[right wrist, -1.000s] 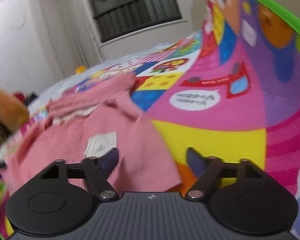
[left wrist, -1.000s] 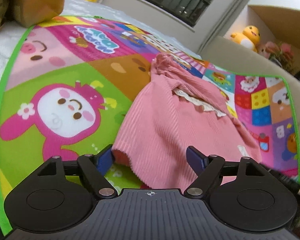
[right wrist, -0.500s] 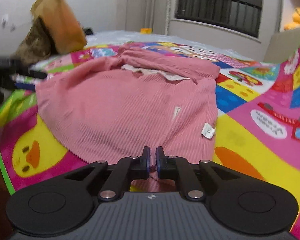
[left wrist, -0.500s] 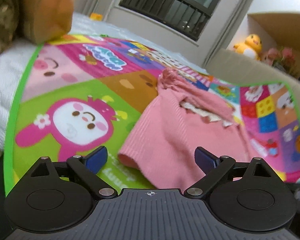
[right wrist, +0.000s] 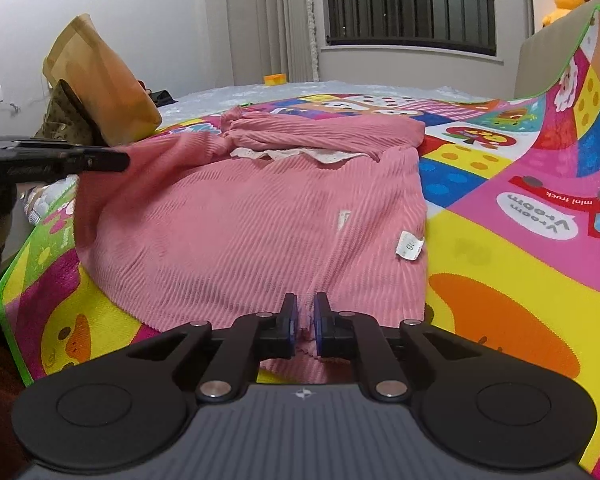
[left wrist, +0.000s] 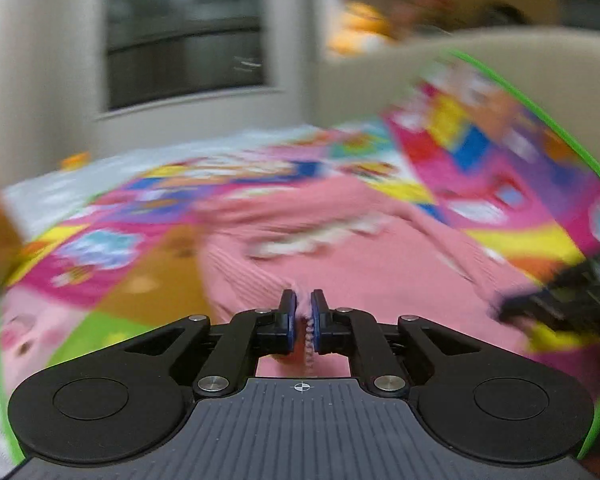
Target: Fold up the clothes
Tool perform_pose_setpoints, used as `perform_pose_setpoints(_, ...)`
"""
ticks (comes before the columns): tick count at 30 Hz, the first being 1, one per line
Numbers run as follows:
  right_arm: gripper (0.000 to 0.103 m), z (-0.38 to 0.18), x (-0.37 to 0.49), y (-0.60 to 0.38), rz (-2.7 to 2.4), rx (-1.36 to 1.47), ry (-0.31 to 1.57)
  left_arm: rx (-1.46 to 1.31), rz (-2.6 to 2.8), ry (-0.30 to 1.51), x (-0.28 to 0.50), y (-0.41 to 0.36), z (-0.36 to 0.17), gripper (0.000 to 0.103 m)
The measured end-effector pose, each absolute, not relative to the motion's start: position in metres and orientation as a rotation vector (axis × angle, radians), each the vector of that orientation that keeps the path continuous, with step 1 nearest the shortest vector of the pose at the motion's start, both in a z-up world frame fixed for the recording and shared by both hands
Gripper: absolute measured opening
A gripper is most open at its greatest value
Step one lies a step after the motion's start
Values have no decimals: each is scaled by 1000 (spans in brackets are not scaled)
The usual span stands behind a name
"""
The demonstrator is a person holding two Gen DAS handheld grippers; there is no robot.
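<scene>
My right tool (right wrist: 306,322) is pinched shut on the near hem of the pink garment (right wrist: 260,216), low in the centre of the right wrist frame. My left tool (left wrist: 304,320) is likewise clamped on a ridge of the same pink cloth at the bottom centre of its own blurred frame; in the right view it enters from the left edge, holding the left corner lifted off the play mat (right wrist: 520,264).

I judge the cloth light and limp, a ribbed knit that sags between my two holds and will drape wherever I let it. It should not slip from the pads, but a thin pinch could pull free, so hem corners and side seams are the places to hold.

The garment lies mid-frame on the mat, lace-trimmed neckline (right wrist: 300,155) toward the top of the frame, hem toward me. Its long axis runs from bottom to top.
</scene>
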State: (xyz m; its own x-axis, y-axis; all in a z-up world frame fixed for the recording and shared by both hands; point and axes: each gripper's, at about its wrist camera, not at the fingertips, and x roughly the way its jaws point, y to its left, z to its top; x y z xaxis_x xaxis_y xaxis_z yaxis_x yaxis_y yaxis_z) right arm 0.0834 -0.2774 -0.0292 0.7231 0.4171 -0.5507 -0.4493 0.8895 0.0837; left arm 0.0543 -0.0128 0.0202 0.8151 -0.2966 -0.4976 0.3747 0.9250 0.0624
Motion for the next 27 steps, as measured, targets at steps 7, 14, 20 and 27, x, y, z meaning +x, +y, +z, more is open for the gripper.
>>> perform_pose_setpoints(7, 26, -29, 80, -274, 493, -61, 592, 69, -582, 673, 38, -20, -6, 20)
perform_pose_setpoints(14, 59, -32, 75, -262, 539, -103, 580, 17, -326, 433, 6, 11, 32, 82)
perform_pose_setpoints(20, 79, -33, 72, -254, 546, -101, 570, 129, -210, 503, 25, -7, 6, 85)
perform_pose_setpoints(27, 103, -33, 71, -259, 572, 30, 602, 244, -181, 528, 43, -12, -14, 42)
